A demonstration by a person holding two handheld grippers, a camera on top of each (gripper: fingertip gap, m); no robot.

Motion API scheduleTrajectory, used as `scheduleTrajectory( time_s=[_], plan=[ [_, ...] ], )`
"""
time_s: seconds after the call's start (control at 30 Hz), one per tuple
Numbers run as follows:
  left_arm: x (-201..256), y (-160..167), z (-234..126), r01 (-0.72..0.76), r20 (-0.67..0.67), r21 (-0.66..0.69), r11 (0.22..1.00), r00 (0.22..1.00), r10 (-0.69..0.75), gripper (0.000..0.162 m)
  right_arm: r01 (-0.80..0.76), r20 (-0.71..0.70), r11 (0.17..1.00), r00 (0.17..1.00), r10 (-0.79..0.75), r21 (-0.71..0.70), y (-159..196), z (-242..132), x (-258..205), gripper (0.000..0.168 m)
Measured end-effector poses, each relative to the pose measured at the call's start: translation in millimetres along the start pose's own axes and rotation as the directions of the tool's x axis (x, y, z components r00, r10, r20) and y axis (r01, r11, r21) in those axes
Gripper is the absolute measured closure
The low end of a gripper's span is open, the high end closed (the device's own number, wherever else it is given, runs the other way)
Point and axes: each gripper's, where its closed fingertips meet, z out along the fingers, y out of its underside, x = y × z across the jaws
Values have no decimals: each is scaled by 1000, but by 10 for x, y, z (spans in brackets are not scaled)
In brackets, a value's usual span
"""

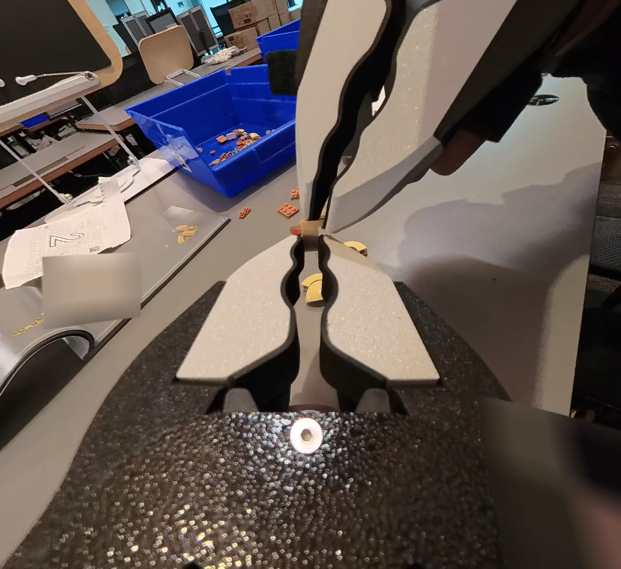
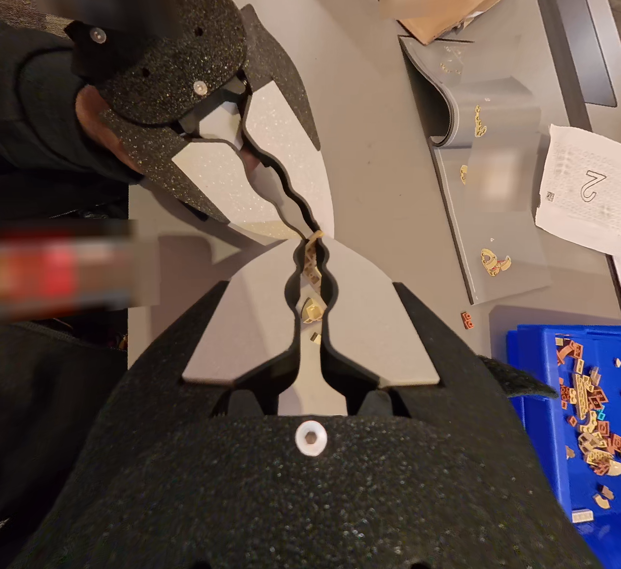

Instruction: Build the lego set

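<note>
My left gripper is shut on a small tan lego piece, held above the grey table. A red-brown piece sticks out at its left side. My right gripper comes down from above and meets the same spot tip to tip. In the right wrist view my right gripper is shut on a tan lego piece whose hollow underside shows. My left gripper comes in from the upper left, with a tan curved edge at its tips. The two pieces touch.
Loose tan curved pieces lie on the table under the grippers. A blue bin holds several bricks. Brown plates, an open instruction booklet and a white numbered bag lie to the side. A cardboard box stands beyond.
</note>
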Motion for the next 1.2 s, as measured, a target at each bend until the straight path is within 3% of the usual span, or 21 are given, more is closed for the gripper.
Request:
scheduleTrajectory(
  time_s=[0.33,0.53,0.6,0.67,0.77,0.87,0.93,1.0,1.2],
  plan=[
    [6,-16,-13,0,-3,15,1000,1000,0,155,14,-32,1000,999,-14,25,-22,-11,-7,163],
    [-75,-206,-134,108,-48,97,989,993,-104,154,115,-169,968,983,-78,222,-124,-313,41,148],
    [-98,-268,-195,237,-141,106,966,965,-221,154,128,-225,929,973,-50,348,-138,-477,103,145],
    [-56,-340,-243,408,-299,96,908,882,-365,155,148,-257,884,966,-33,443,-130,-602,119,144],
    [14,-422,-313,631,-514,35,775,677,-527,155,184,-260,862,964,-64,472,-105,-653,60,141],
    [50,-488,-371,802,-680,-51,595,409,-609,155,238,-263,863,956,-128,447,-136,-607,-11,139],
    [60,-494,-377,852,-728,-88,516,298,-617,155,273,-284,870,945,-163,410,-161,-551,-18,138],
    [56,-524,-389,879,-755,-109,464,231,-614,155,300,-310,878,932,-187,373,-178,-497,-3,137],
    [8,-529,-393,905,-765,-121,407,177,-620,155,333,-359,875,911,-203,350,-243,-434,19,137]
  ],
)
